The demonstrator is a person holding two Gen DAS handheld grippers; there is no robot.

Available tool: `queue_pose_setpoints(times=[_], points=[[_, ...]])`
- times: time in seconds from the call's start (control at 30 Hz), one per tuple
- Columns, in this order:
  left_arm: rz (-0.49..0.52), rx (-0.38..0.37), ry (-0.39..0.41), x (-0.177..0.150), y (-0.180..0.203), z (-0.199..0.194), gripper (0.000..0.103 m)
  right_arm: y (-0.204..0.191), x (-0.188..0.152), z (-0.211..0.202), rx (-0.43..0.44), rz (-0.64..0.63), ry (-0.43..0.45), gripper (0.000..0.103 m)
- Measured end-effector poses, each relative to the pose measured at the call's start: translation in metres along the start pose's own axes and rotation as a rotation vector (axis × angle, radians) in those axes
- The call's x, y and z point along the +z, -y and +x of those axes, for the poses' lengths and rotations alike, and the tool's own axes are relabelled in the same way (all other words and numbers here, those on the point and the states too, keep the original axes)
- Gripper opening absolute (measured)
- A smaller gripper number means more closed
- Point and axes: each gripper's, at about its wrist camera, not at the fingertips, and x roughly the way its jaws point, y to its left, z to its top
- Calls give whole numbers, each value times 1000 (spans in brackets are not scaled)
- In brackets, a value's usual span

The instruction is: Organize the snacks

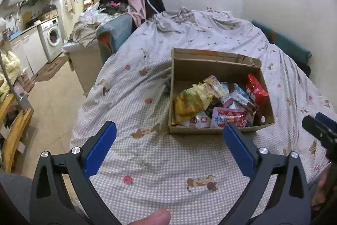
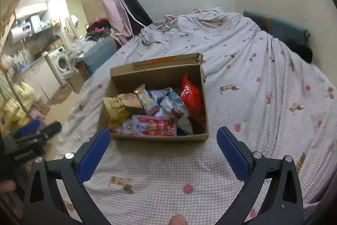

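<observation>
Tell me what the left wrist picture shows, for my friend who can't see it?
An open cardboard box full of snack packets sits on a bed with a checked sheet. The left gripper hangs open and empty in front of it, and a washing machine stands far left.

A bed (image 1: 160, 161) is covered by a checked sheet (image 2: 189, 172) printed with small dogs and strawberries. An open cardboard box (image 1: 212, 131) is set directly on the sheet, toward two o'clock of the left wrist view's centre. A crumpled quilt (image 1: 195, 20) is heaped at twelve o'clock from the box. A teal pillow (image 2: 278, 26) is laid at the bed's two o'clock edge.
</observation>
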Motion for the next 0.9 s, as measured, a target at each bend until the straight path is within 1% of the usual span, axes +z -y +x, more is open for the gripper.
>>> queue_pose_setpoints(times=[0.1,0.27,0.4,0.53,0.9], points=[[-9,-3,-10,-4,1,2,100,-4,-5,2,-26,-7,1,103],[37,-8,-30,-8,14,13,101,-8,-7,12,-76,-27,5,103],[27,-36,-54,-9,20,21,101,-5,-7,22,-81,-17,-9,103],[32,-40,-46,-9,24,22,101,-3,-7,27,-98,-19,-17,103],[19,-37,-44,-7,22,21,101,-4,-7,32,-101,-29,-20,103]])
